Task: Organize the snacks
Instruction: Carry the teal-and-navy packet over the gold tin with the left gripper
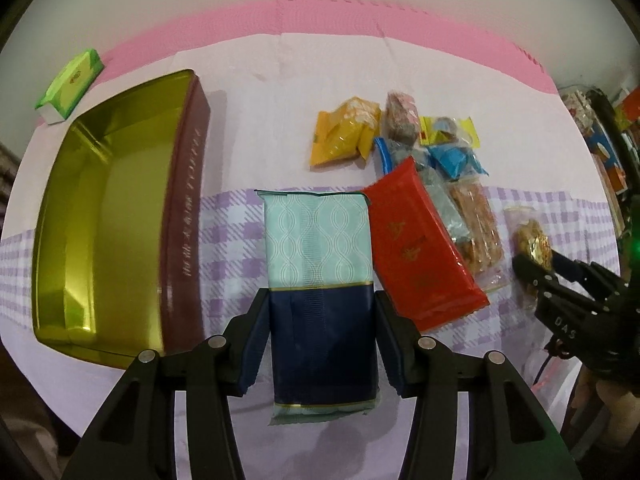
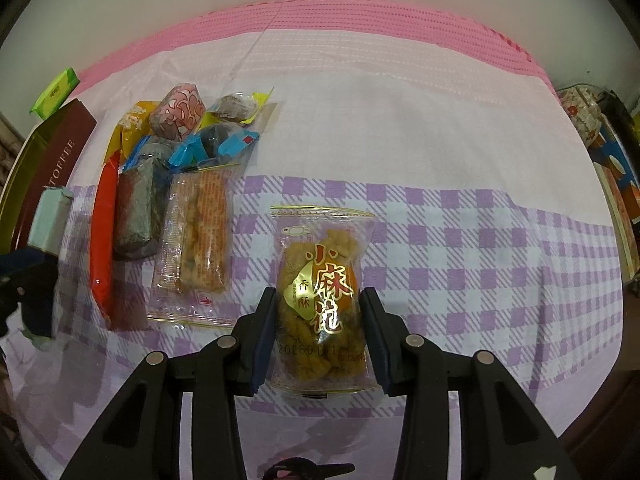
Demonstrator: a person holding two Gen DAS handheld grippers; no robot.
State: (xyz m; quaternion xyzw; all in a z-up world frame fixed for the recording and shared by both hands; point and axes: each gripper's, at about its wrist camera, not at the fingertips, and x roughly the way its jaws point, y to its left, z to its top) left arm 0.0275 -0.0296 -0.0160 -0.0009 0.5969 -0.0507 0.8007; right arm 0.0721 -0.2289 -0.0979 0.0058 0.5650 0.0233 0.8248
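The left gripper (image 1: 322,344) clamps a flat packet (image 1: 320,296), mint green with a wave pattern above, navy below, gold-banded, its pads on the navy half; it sits just right of the open toffee tin (image 1: 120,216); the tin, maroon outside and gold inside, holds nothing visible. The right gripper (image 2: 320,340) grips a clear fried-twist snack bag (image 2: 324,300) with red-and-gold lettering, well right of the tin, beyond the snack pile (image 2: 180,168) on the checked cloth (image 2: 480,260).
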